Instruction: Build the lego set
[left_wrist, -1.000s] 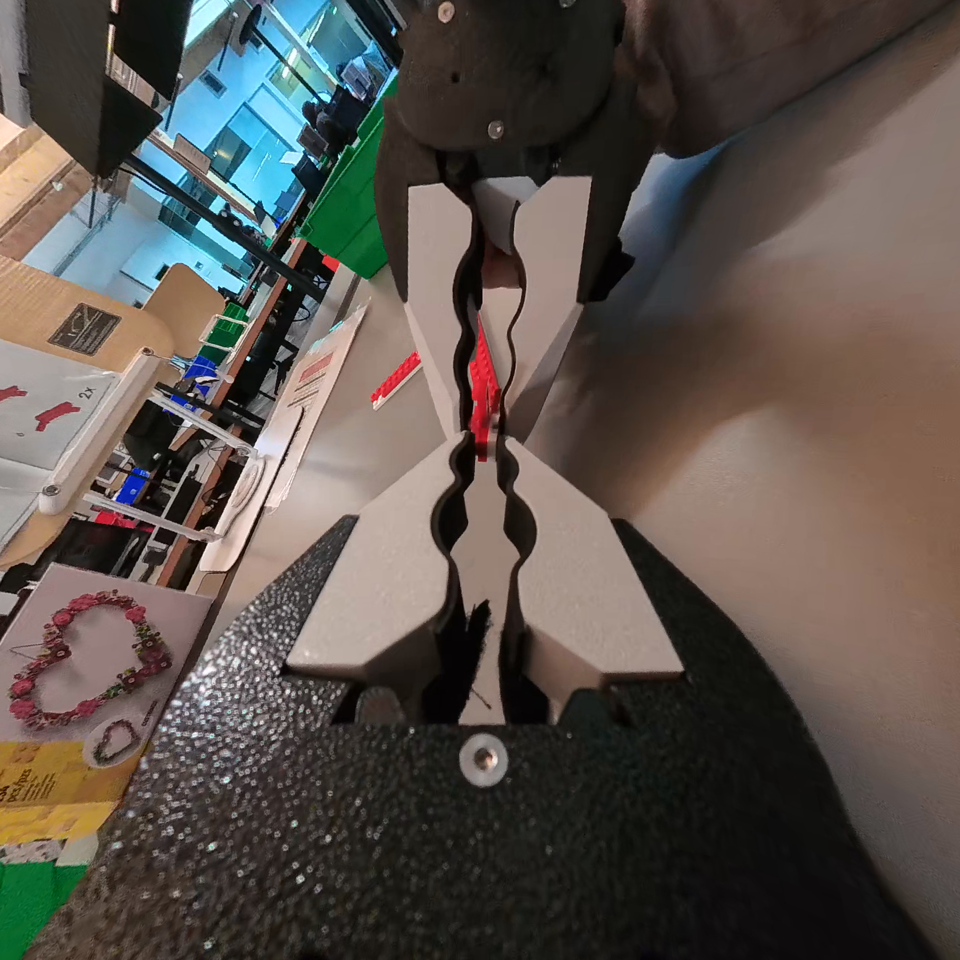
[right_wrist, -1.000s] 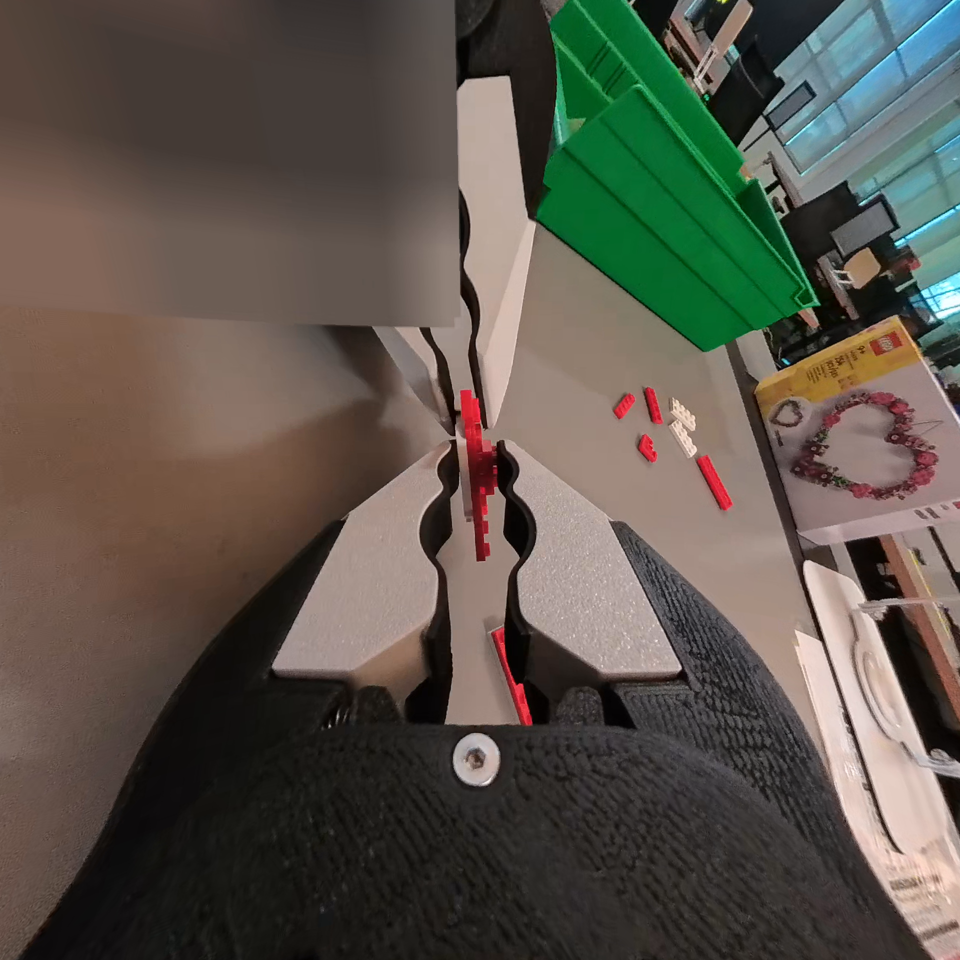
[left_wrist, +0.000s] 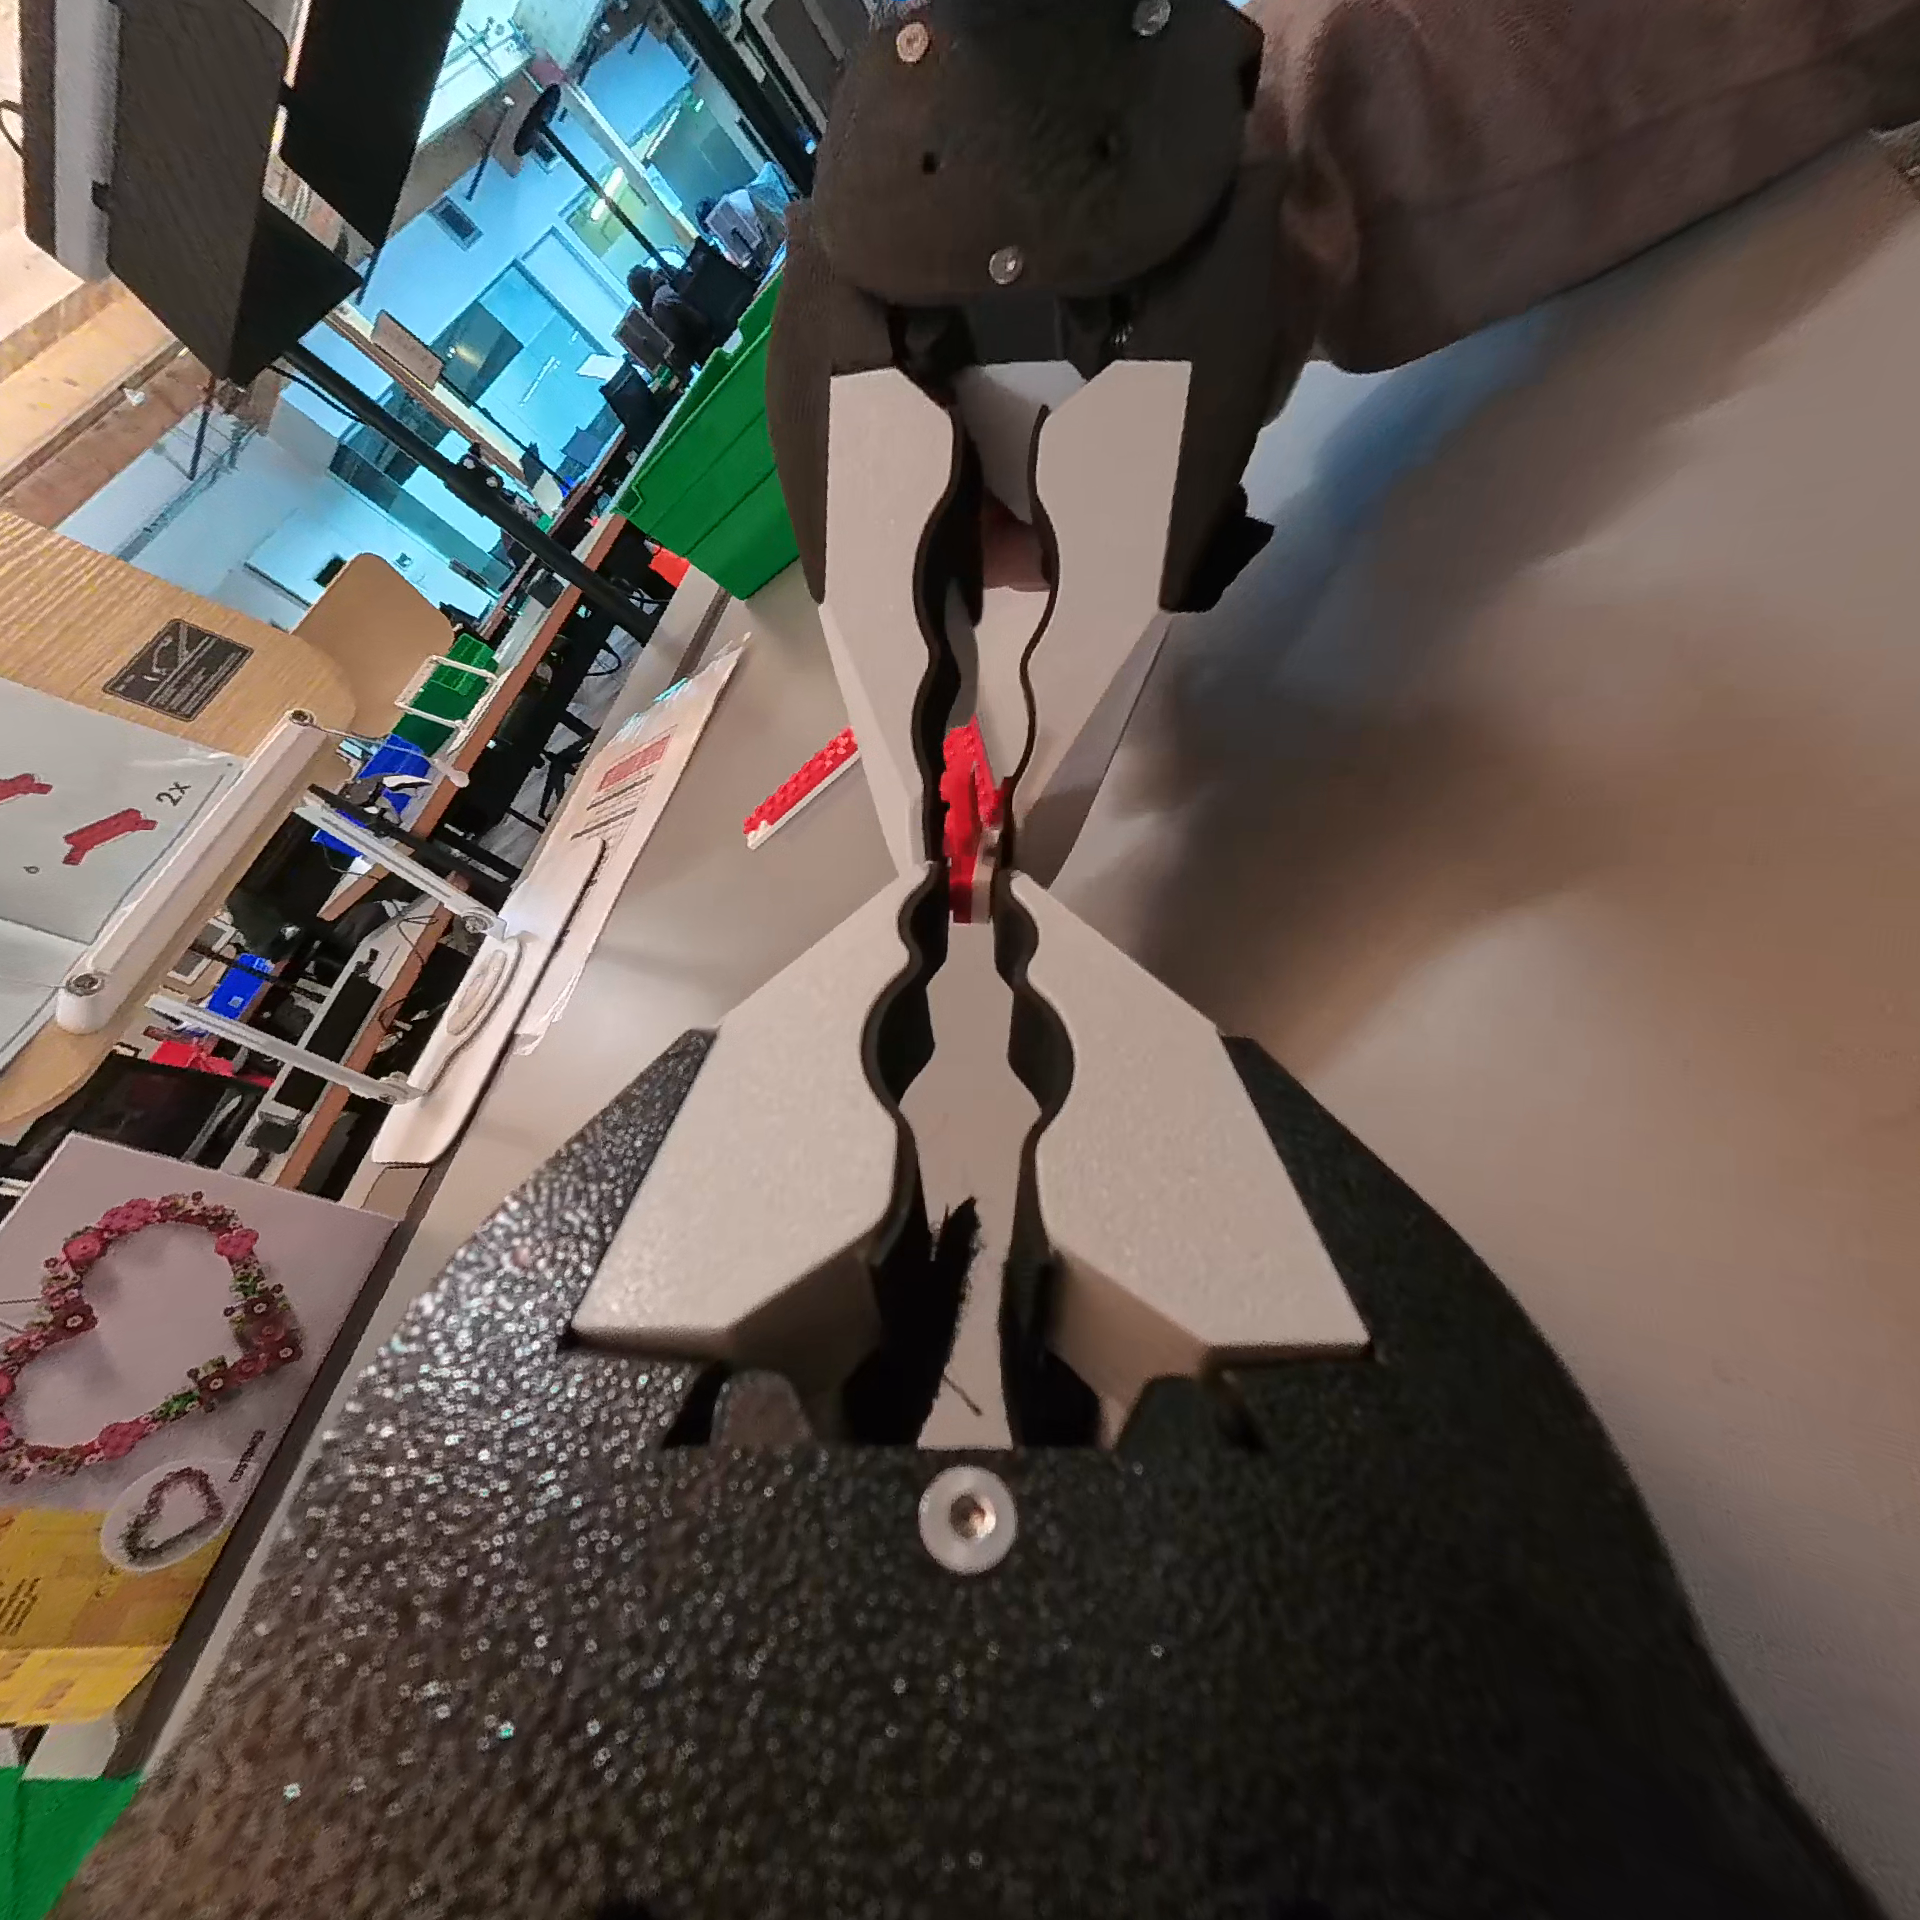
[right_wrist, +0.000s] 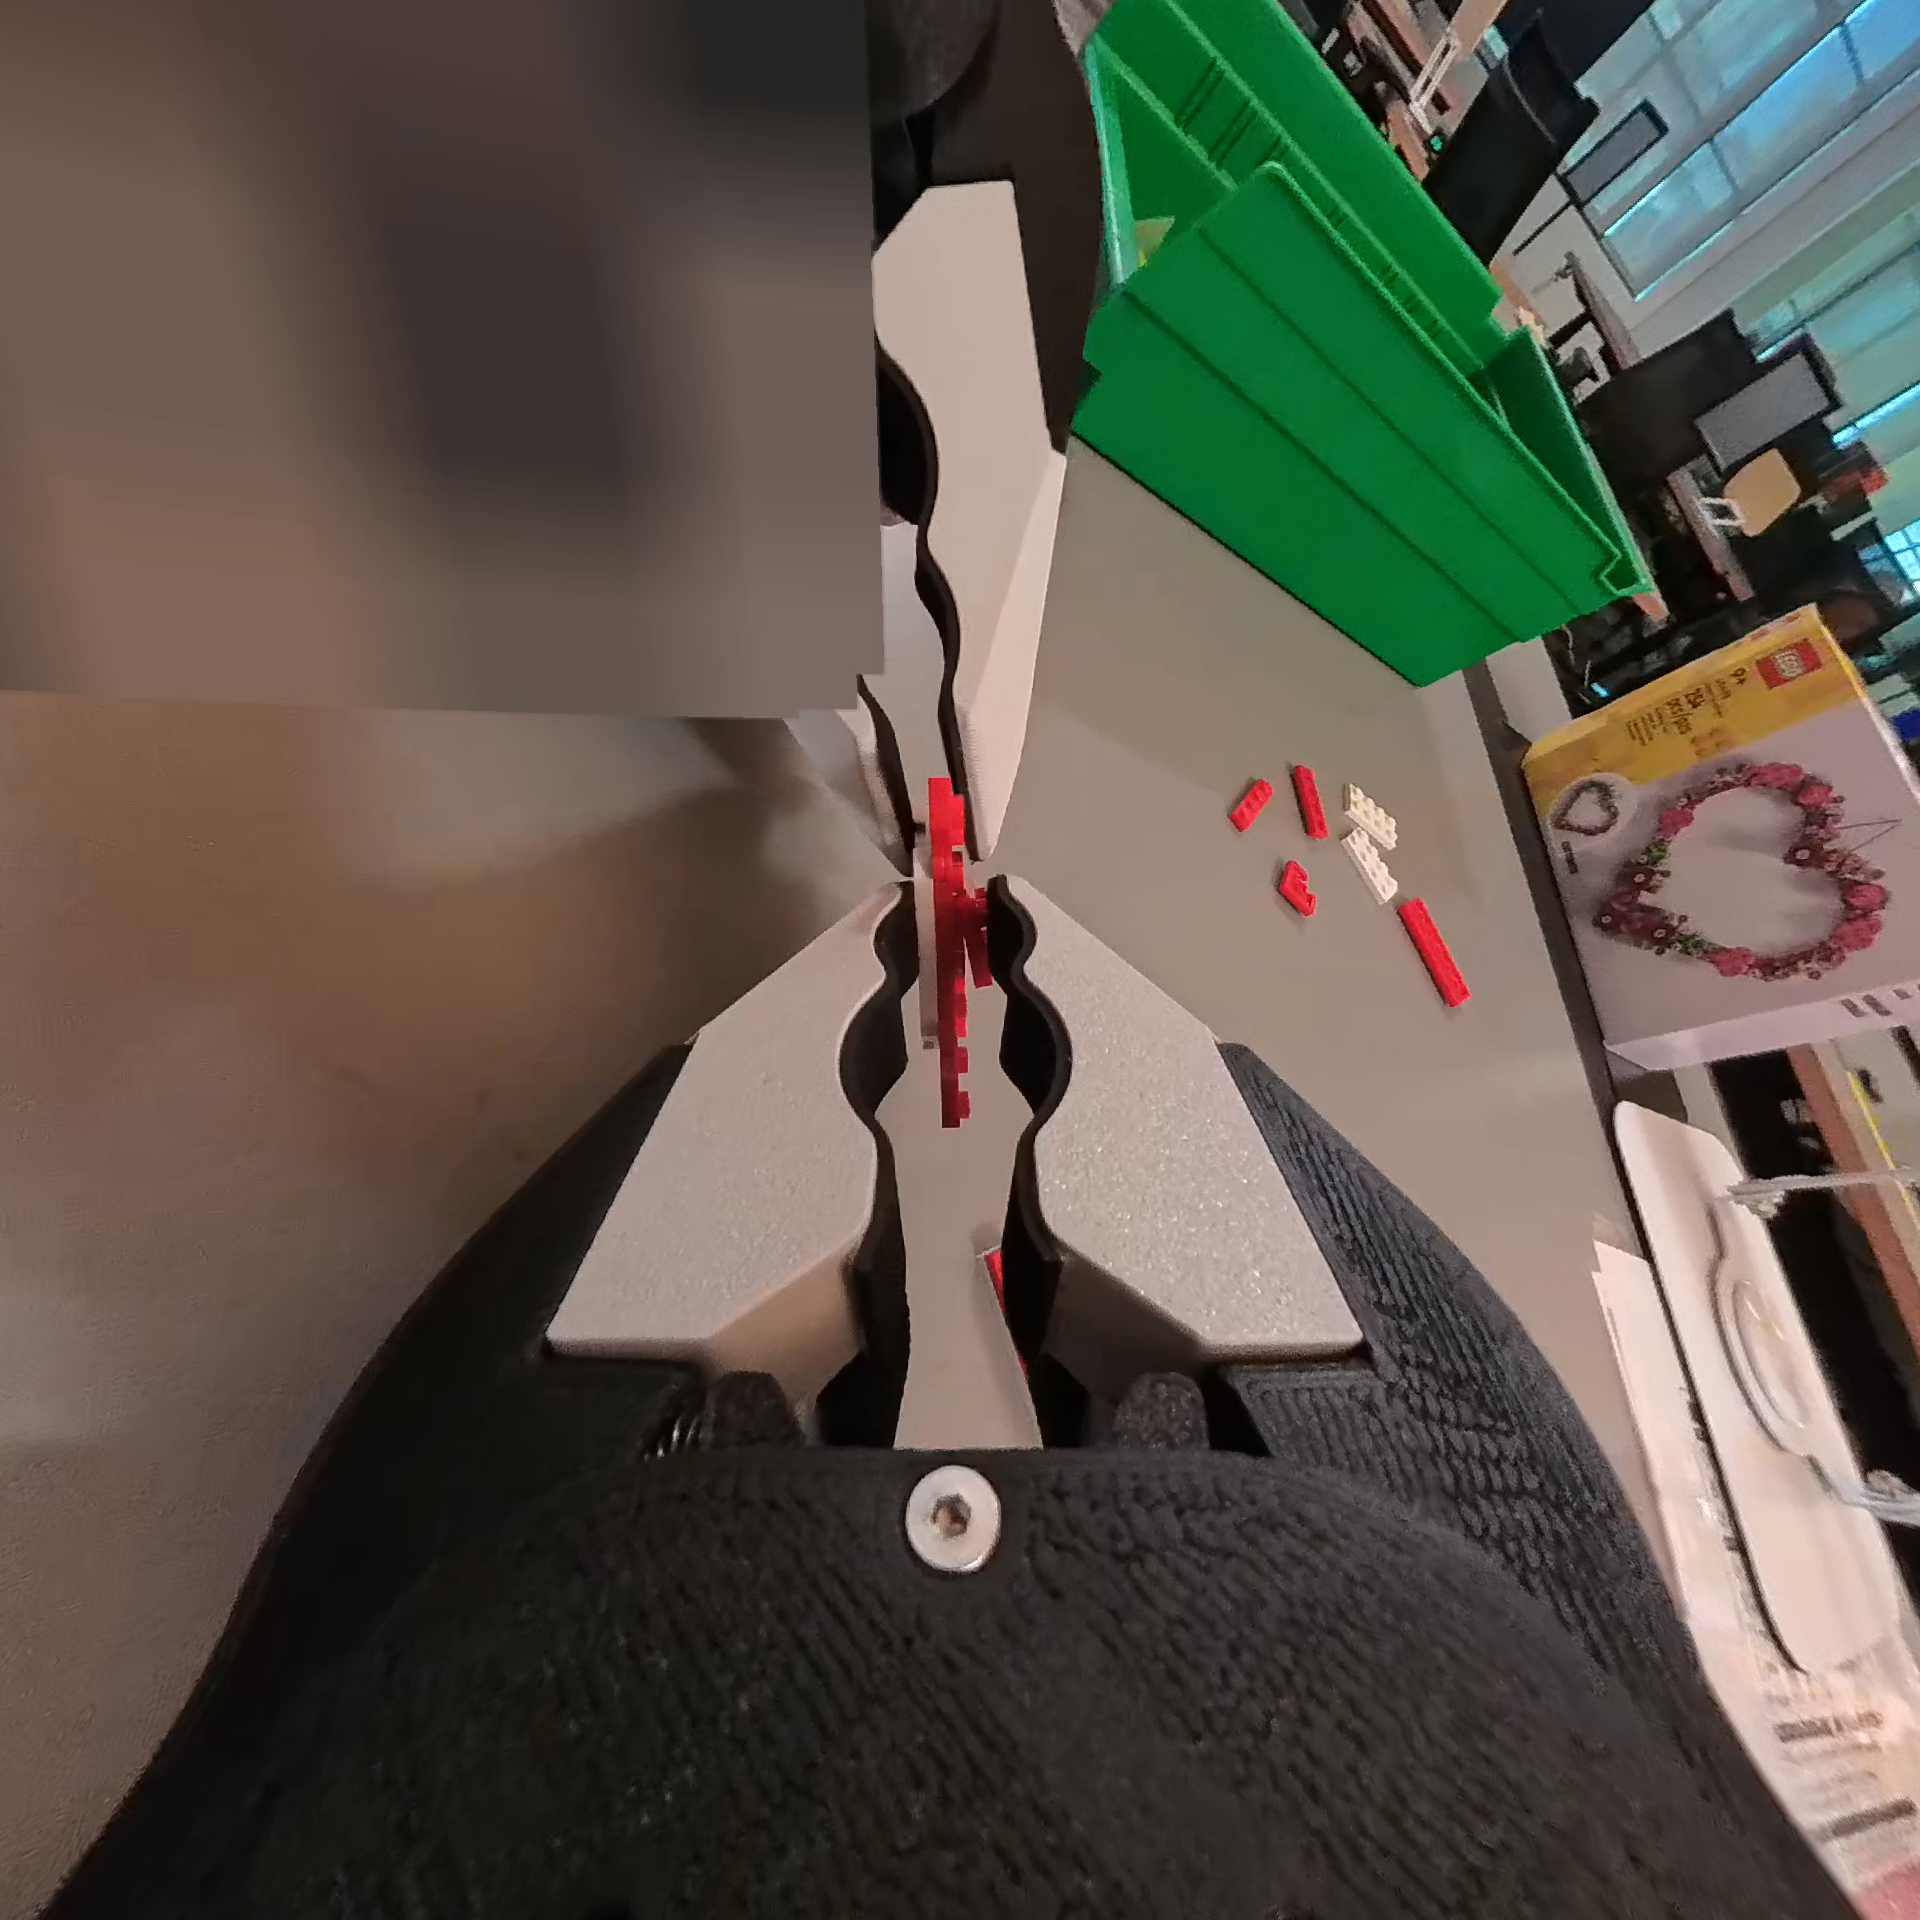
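A small red lego assembly (left_wrist: 964, 821) with a pale plate on one side is held edge-on above the grey table (left_wrist: 1558, 831). My left gripper (left_wrist: 966, 883) is shut on its near end. My right gripper (left_wrist: 971, 821) faces it tip to tip from the far side. In the right wrist view, my right gripper (right_wrist: 951, 894) is shut on the same red assembly (right_wrist: 951, 966), which runs back between its fingers. The left gripper (right_wrist: 935, 831) meets it from above, partly behind a blurred patch.
A long red plate (left_wrist: 800, 790) lies on the table left of the grippers. Loose red pieces (right_wrist: 1434, 951) and white pieces (right_wrist: 1371, 842) lie to the right. Green bins (right_wrist: 1351, 416), the set's box (right_wrist: 1745, 862), an instruction booklet (left_wrist: 104, 831) and a white bag (right_wrist: 1766, 1455) line the table's edges. My left and right fingertips are right by each other.
Almost nothing. Both grippers stay shut tip to tip on the red assembly. The views have only shifted slightly.
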